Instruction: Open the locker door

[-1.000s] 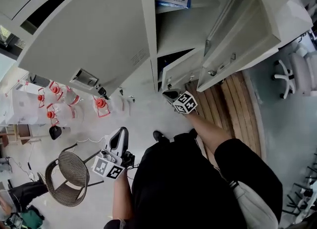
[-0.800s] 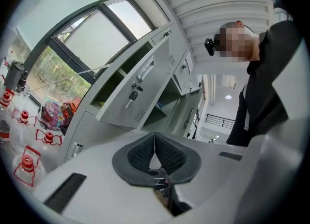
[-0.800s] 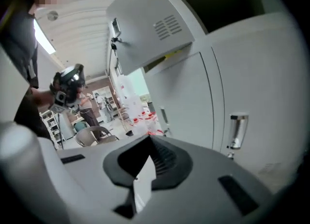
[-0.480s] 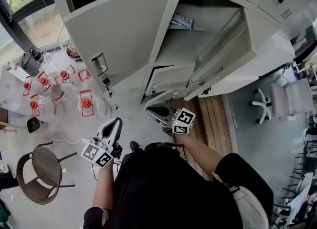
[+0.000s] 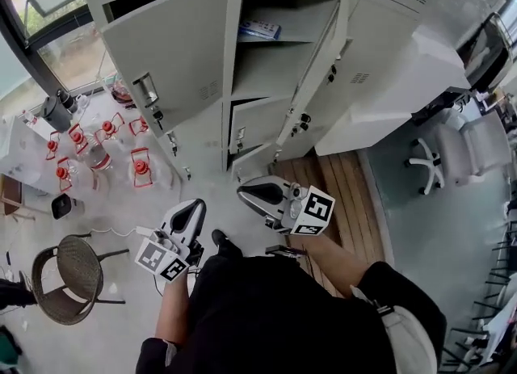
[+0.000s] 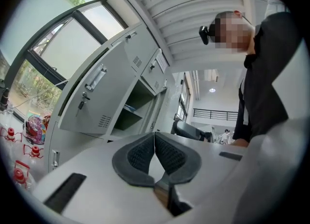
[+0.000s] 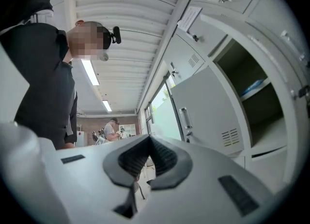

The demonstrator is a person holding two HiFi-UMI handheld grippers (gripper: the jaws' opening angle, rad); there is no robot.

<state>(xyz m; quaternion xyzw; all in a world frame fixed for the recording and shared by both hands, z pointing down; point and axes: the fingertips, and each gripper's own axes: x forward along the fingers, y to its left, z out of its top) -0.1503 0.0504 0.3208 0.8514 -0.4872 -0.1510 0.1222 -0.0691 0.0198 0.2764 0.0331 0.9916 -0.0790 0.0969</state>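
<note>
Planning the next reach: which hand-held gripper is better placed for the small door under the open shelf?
Right, probably. In the head view the right hand-held gripper lies just below the small door, jaws together and empty. The left hand-held gripper sits farther left, below the big open door.

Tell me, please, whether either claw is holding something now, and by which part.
Nothing is held. The left claw and the right claw each have their jaws closed together, with nothing between them.

matt grey painted metal locker door (image 5: 174, 49), wood plank floor strip (image 5: 355, 195), woven wicker chair (image 5: 66, 271).
</note>
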